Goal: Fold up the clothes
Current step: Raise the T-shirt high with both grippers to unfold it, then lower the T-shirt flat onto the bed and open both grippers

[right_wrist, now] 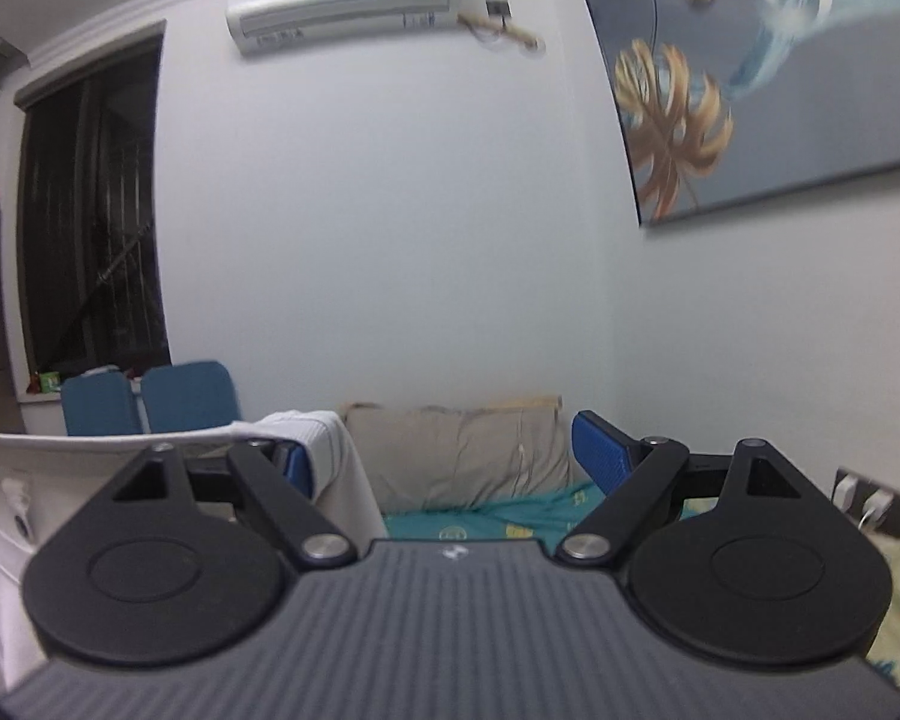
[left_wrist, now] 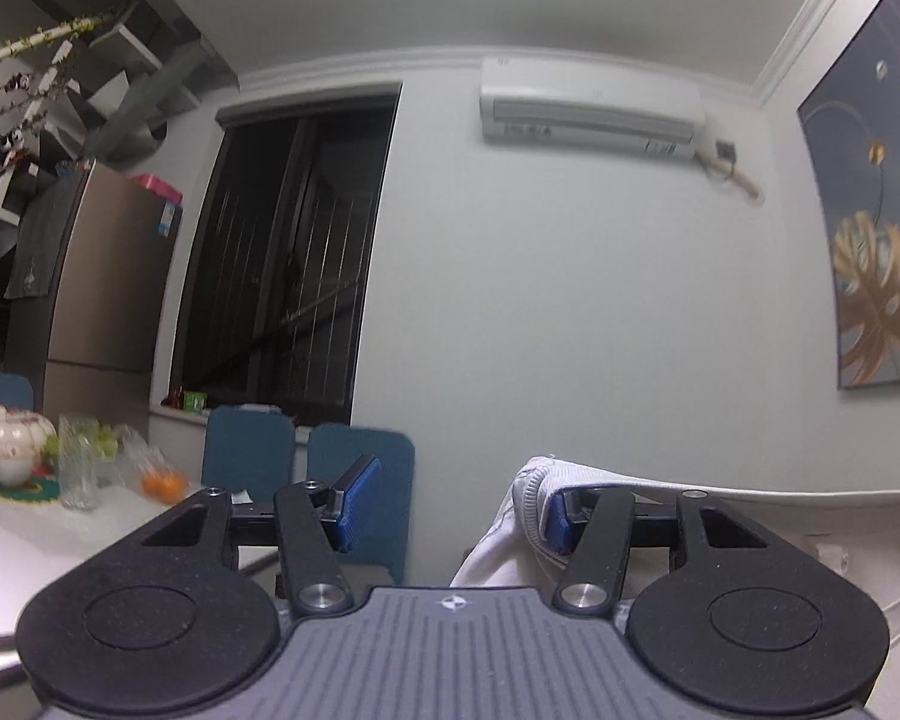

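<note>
your left gripper (left_wrist: 453, 507) stands half apart, a white knit garment (left_wrist: 525, 495) draped over its right pad only. your right gripper (right_wrist: 450, 462) stands wide apart, the same cloth hooked over its left pad, so it stretches level between your two hands, long axis running side to side. on the table (left_wrist: 6, 564) at its far left edge stand a clear glass jar (left_wrist: 78, 462), a white bowl, and a bag with an orange (left_wrist: 163, 483). blue chairs (left_wrist: 360, 480) sit behind it. beyond your right gripper lies a bed with teal sheet (right_wrist: 486, 519) and grey pillow (right_wrist: 456, 456).
</note>
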A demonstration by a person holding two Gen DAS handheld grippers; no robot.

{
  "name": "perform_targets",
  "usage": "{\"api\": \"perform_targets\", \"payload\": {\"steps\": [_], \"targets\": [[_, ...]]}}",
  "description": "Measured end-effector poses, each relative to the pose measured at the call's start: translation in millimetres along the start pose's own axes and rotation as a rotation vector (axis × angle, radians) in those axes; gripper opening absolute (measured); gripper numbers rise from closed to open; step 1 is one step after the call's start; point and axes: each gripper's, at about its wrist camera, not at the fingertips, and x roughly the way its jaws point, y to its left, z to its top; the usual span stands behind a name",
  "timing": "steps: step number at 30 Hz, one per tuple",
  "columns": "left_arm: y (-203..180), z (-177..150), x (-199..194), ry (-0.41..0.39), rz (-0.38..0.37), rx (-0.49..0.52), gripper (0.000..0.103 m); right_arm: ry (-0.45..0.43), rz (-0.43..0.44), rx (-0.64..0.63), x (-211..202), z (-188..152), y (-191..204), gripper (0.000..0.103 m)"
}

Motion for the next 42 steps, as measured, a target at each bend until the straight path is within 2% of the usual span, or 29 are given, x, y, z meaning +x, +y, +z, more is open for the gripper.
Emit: {"api": "perform_targets", "payload": {"steps": [9, 12, 15, 19, 22, 24, 26, 27, 28, 30, 31, 32, 35, 39, 42], "targets": [[-12, -157, 210, 0.177, 0.003, -0.027, 0.059, 0.115, -0.092, -0.079, 208, -100, 35, 0.085], [-21, -228, 275, 0.229, 0.013, 0.025, 0.061, 0.165, -0.128, -0.089, 281, -145, 47, 0.085], [-28, -310, 336, 0.310, -0.014, 0.041, 0.062, 0.238, -0.146, -0.123, 355, -203, 50, 0.085], [-34, -426, 398, 0.445, -0.027, 0.069, 0.063, 0.364, -0.142, -0.141, 439, -293, 25, 0.085], [-34, -496, 437, 0.562, -0.056, 0.105, 0.063, 0.476, -0.110, -0.142, 489, -357, 11, 0.085], [-37, -532, 460, 0.689, -0.081, 0.122, 0.067, 0.561, -0.084, -0.132, 510, -390, 7, 0.085], [-38, -560, 483, 0.843, -0.142, 0.141, 0.068, 0.641, -0.035, -0.095, 525, -408, 0, 0.085], [-40, -566, 486, 0.860, -0.142, 0.157, 0.071, 0.685, 0.012, -0.061, 526, -412, -3, 0.085], [-44, -569, 484, 0.864, -0.139, 0.167, 0.081, 0.724, 0.062, -0.032, 528, -415, -5, 0.085], [-44, -569, 490, 0.926, -0.208, 0.143, 0.097, 0.772, 0.153, 0.008, 530, -416, -5, 0.085], [-42, -565, 492, 0.963, -0.260, 0.131, 0.098, 0.763, 0.173, 0.024, 527, -414, -5, 0.085], [-42, -561, 490, 0.968, -0.281, 0.137, 0.098, 0.753, 0.193, 0.055, 524, -410, -7, 0.085], [-34, -536, 465, 0.900, -0.300, 0.154, 0.099, 0.714, 0.227, 0.170, 507, -393, -12, 0.085], [-21, -499, 409, 0.757, -0.302, 0.153, 0.099, 0.612, 0.187, 0.142, 459, -368, -8, 0.085], [-5, -464, 359, 0.643, -0.295, 0.127, 0.100, 0.539, 0.191, 0.132, 404, -349, -8, 0.085]]}}
